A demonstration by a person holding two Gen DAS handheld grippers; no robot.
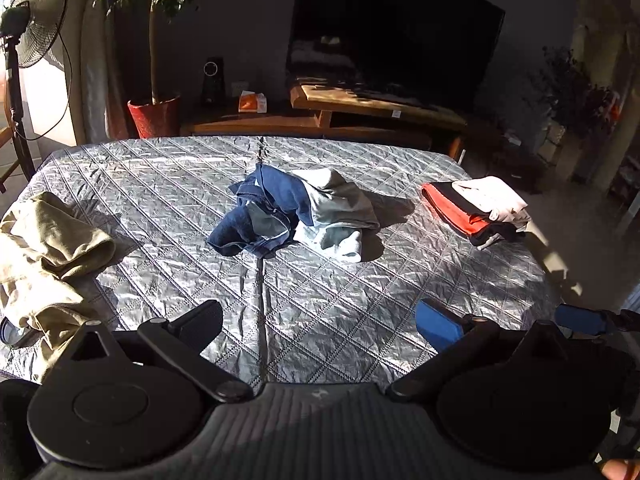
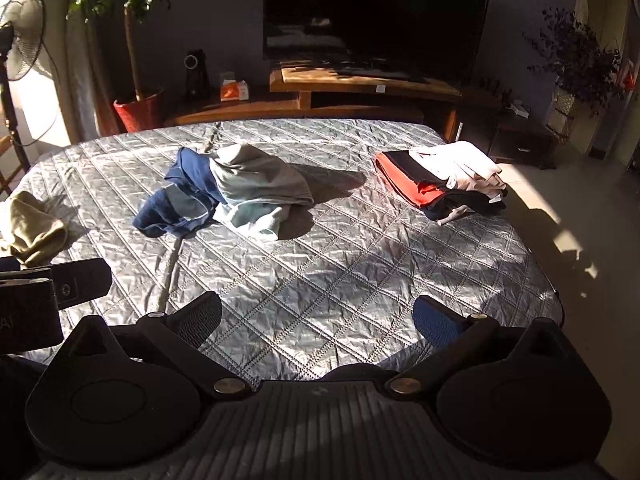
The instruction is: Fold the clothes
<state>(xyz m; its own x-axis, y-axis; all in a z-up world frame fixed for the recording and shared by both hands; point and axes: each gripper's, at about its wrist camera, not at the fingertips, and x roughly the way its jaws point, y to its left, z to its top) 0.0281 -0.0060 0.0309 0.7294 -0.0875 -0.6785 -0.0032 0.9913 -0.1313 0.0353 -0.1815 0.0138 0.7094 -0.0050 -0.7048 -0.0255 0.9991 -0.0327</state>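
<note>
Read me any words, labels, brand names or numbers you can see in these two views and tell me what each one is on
None can be read.
Orange tissue box on the wooden stand: print too blurred.
Left gripper's black body: white marks cut off by the frame edge, unreadable.
White tag on the folded stack: too small.

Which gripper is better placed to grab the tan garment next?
Left. The tan garment lies right beside the open left gripper; from the right gripper, also open, it sits far off.

One quilt. Three cloth heaps: khaki at 9 o'clock, blue-grey pile at centre, folded stack at 2 o'clock. Two grippers, left and right. One fan. One TV.
</note>
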